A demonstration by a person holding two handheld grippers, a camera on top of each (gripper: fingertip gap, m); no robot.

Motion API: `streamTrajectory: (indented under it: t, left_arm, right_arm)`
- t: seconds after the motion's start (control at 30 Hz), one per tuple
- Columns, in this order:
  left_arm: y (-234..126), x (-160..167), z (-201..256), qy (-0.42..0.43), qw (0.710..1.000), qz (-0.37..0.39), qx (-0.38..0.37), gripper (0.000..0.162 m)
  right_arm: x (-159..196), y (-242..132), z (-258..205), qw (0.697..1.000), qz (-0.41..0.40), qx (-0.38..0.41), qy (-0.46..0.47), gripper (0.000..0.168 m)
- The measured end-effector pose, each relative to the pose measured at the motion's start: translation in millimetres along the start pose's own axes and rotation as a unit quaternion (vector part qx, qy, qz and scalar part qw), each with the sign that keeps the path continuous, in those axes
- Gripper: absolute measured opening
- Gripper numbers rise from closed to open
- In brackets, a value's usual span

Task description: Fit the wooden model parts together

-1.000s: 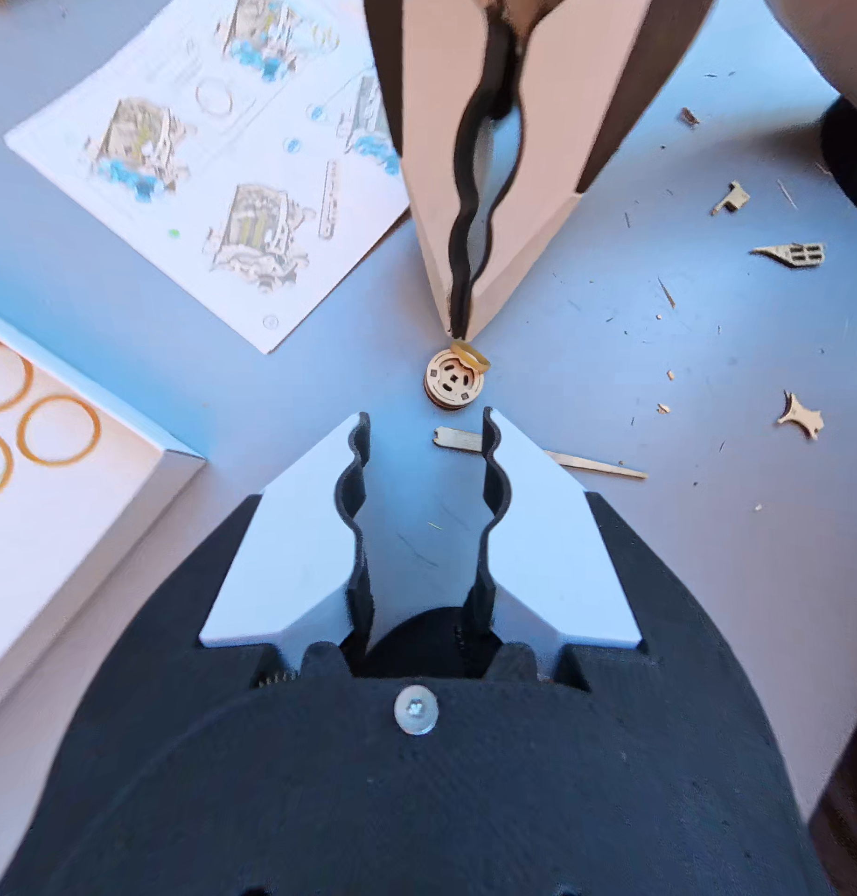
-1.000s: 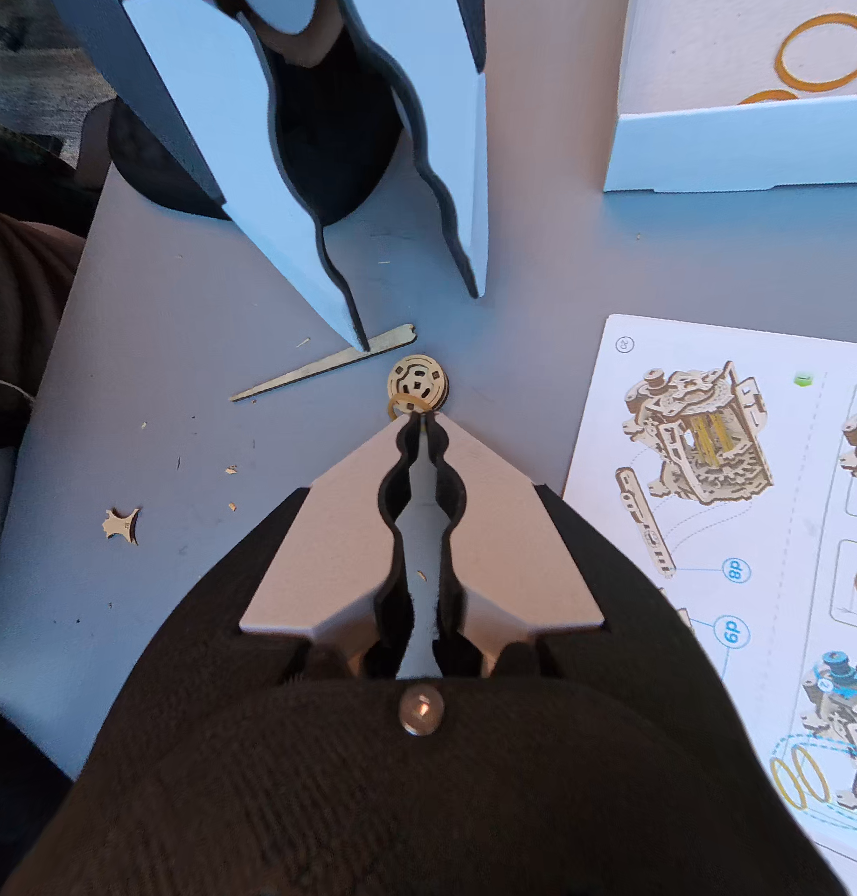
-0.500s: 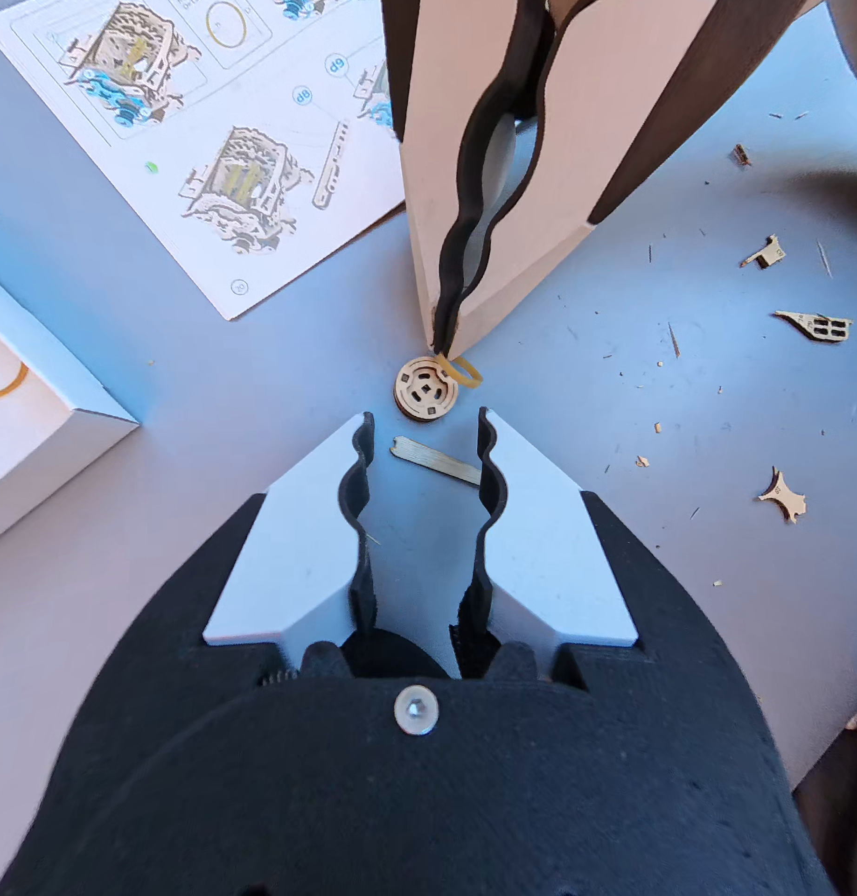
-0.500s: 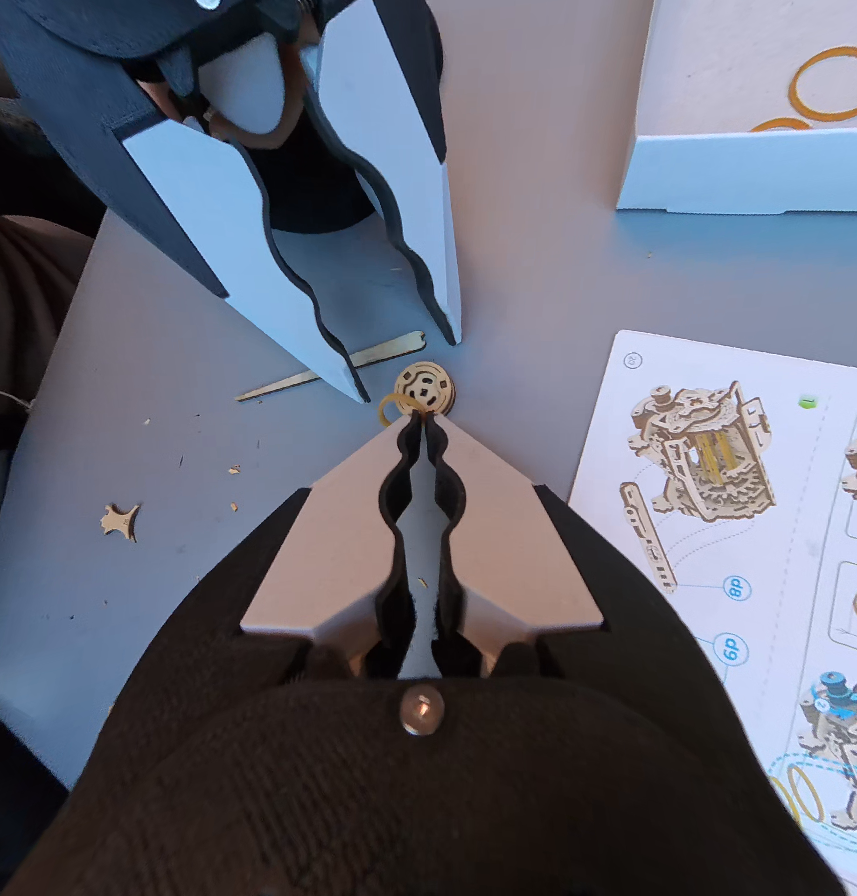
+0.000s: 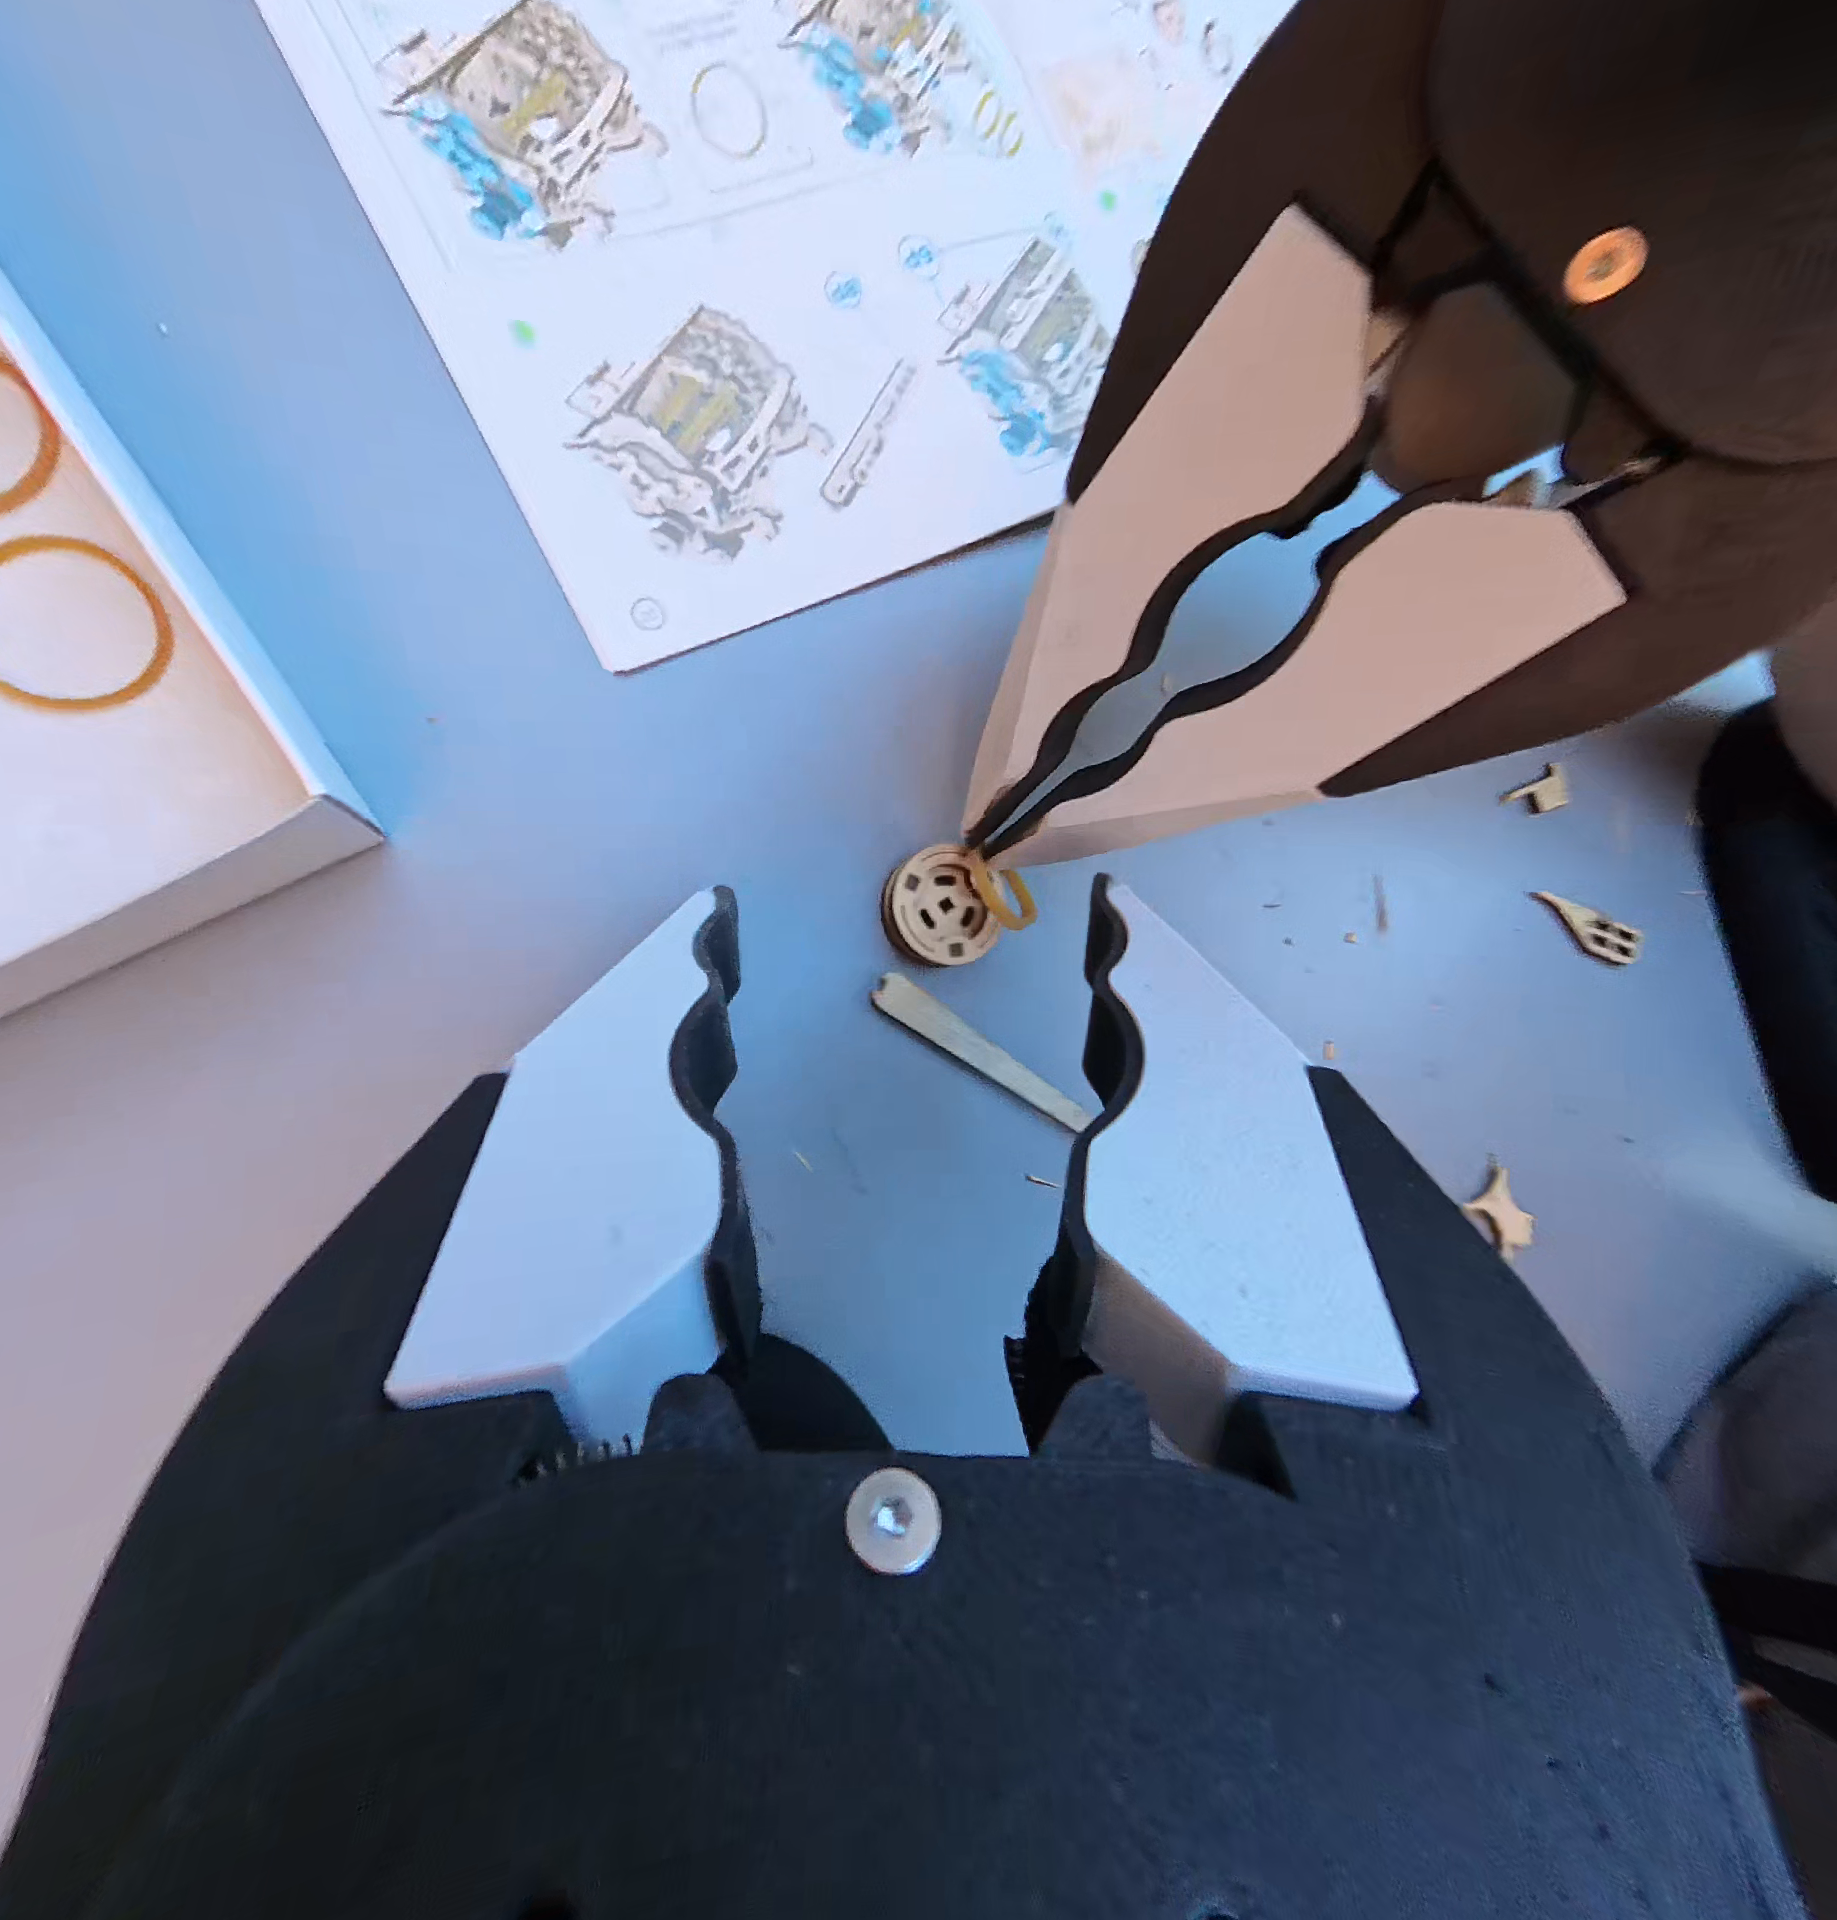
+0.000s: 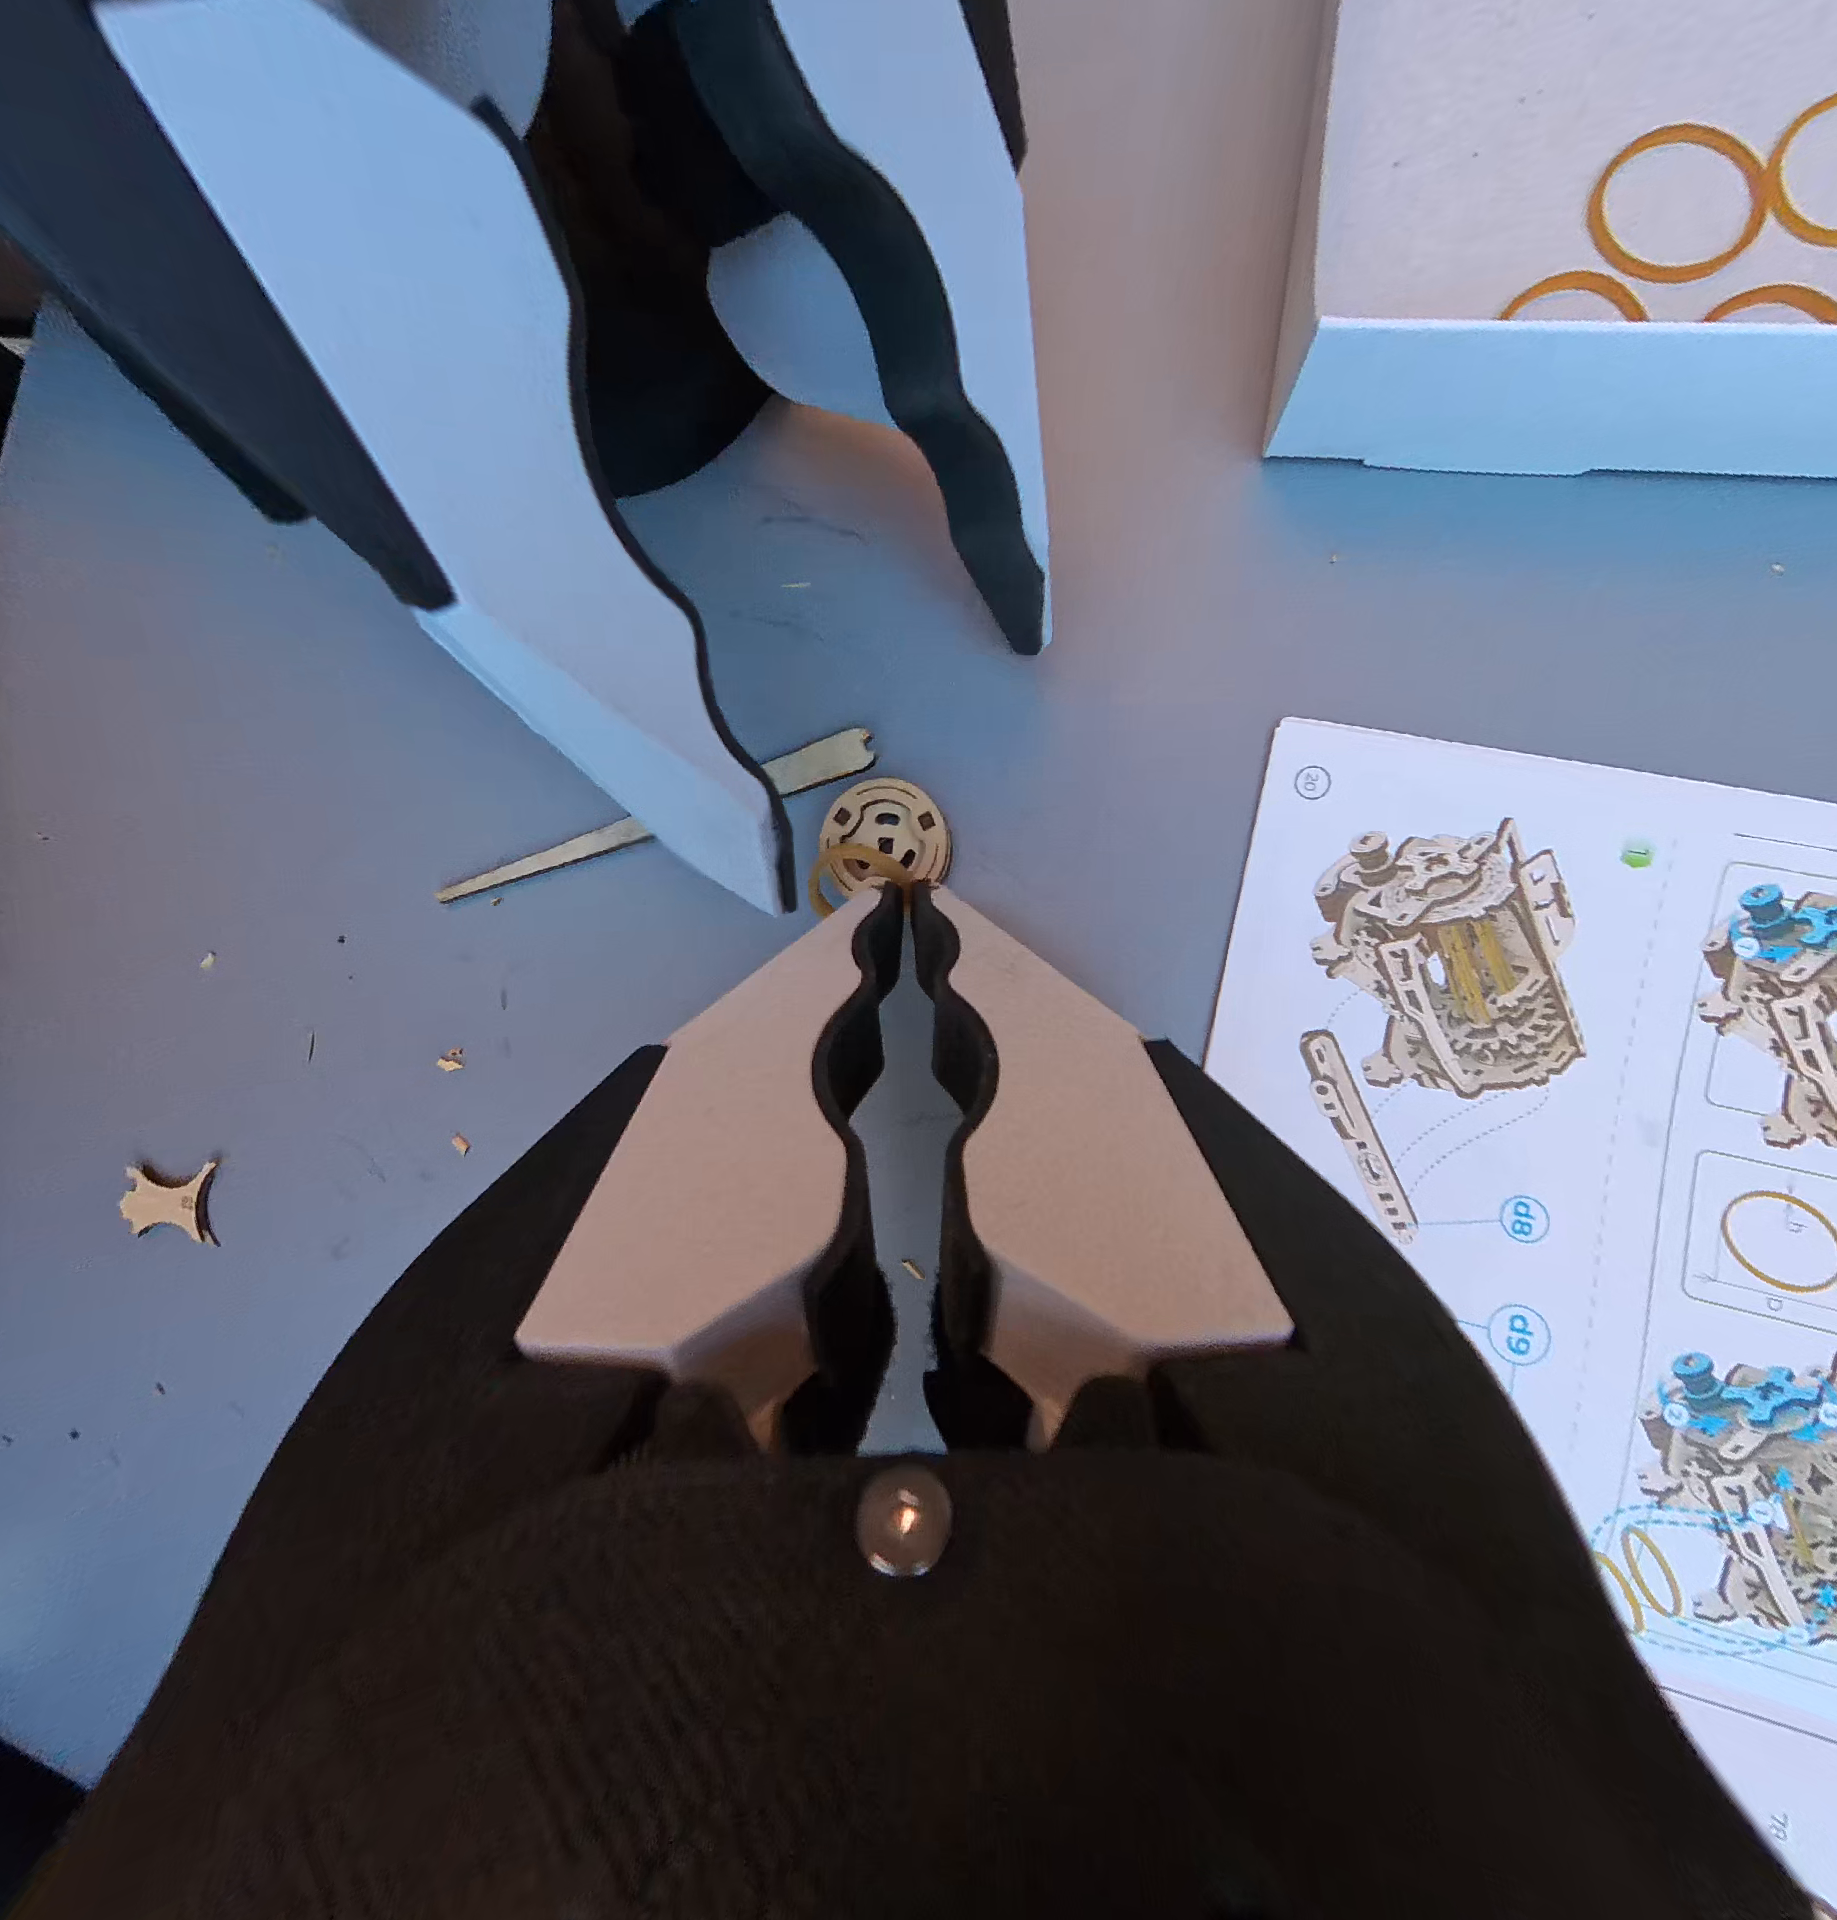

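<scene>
A small round wooden disc [image 5: 935, 925] with slots lies flat on the grey table. A yellow rubber band [image 5: 1009, 902] loops over its edge. My right gripper [image 5: 981, 831] is shut on that band, tips down at the disc's rim; in the right wrist view its tips [image 6: 898, 894] pinch the band [image 6: 841, 864] beside the disc [image 6: 888, 826]. My left gripper [image 5: 911, 899] is open and empty, its fingertips on either side of the disc and low over the table; it also shows in the right wrist view [image 6: 903, 764]. A thin wooden stick [image 5: 976, 1049] lies between the left fingers.
A printed instruction sheet [image 5: 748, 312] lies beyond the disc. A white box [image 5: 166, 831] with several rubber bands stands to the left. Wood scraps [image 5: 1594, 930] lie near the table's right edge. The stick [image 6: 581, 847] and a scrap [image 6: 171, 1200] show in the right wrist view. Less than 4 cm separates the two grippers' tips. The thin wooden stick [image 5: 976, 1049] is about equally far from each gripper, around 4 centimetres.
My left gripper has opened wider and moved up so the disc sits between its fingertips. The right gripper has tilted over, still shut on the band.
</scene>
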State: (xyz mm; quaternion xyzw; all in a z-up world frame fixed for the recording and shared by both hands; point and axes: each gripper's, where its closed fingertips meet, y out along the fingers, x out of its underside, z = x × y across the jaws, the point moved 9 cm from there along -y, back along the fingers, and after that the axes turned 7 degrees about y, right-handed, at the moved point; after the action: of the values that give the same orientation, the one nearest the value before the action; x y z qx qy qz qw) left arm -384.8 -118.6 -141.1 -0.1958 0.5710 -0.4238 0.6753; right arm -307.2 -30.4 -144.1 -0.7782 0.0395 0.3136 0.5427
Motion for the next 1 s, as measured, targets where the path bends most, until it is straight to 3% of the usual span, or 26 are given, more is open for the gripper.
streamTrajectory:
  t: [0.43,0.57,0.67,0.87,1.0]
  left_arm:
    - [9,7,5,0.052,0.995,-0.035,-0.077,0.059]
    - [8,8,5,0.058,0.995,-0.035,-0.073,0.056]
    - [7,10,3,0.078,0.992,-0.042,-0.091,0.043]
    - [6,9,1,0.077,0.993,-0.041,-0.076,0.042]
    - [6,7,-4,0.077,0.994,-0.045,-0.064,0.04]
  right_arm:
    - [-1,2,-2,1.0,0.004,0.016,0.026,0.002]
    - [1,-2,1,0.999,0.01,0.002,0.043,0.018]
    - [4,-9,6,0.998,0.03,-0.034,0.041,0.019]
    - [8,-7,14,0.993,0.067,-0.088,0.044,0.027]
    - [10,3,11,0.997,0.051,-0.049,-0.017,0.038]
